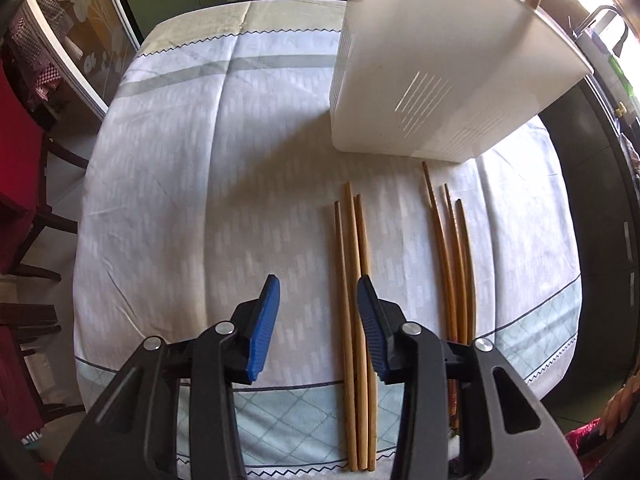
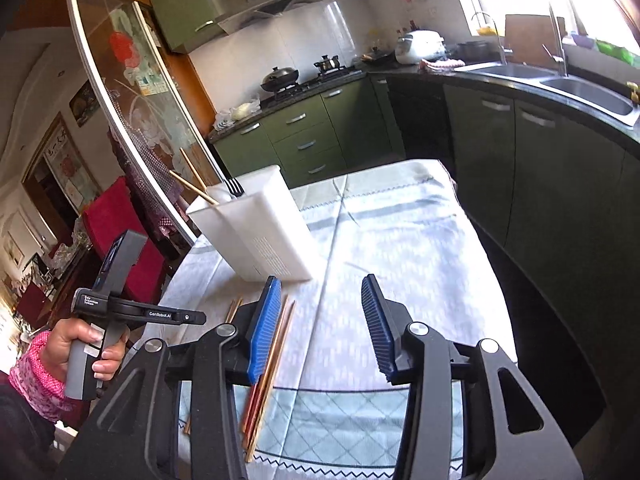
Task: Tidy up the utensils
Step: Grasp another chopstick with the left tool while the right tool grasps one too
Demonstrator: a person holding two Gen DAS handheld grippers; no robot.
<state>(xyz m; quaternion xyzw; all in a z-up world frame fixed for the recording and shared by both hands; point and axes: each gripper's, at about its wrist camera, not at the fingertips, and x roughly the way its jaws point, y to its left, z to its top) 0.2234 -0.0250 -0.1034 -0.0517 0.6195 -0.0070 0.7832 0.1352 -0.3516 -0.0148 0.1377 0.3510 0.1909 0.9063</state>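
Three light wooden chopsticks [image 1: 354, 280] lie side by side on the tablecloth, and three darker chopsticks [image 1: 452, 264] lie to their right. A tall white utensil holder [image 1: 420, 80] stands behind them; in the right wrist view the holder [image 2: 260, 232] has two chopsticks [image 2: 192, 190] and a black fork [image 2: 234, 188] inside. My left gripper [image 1: 318, 292] is open and empty, hovering just left of the light chopsticks. My right gripper [image 2: 322, 292] is open and empty above the table, with chopsticks [image 2: 268, 364] beside its left finger.
The table [image 2: 400, 240] has a white and pale green cloth. Red chairs [image 1: 16, 184] stand at the left. Green kitchen cabinets [image 2: 540, 152], a stove and a sink line the far wall and the right side. The hand holding the left gripper [image 2: 92, 344] shows at left.
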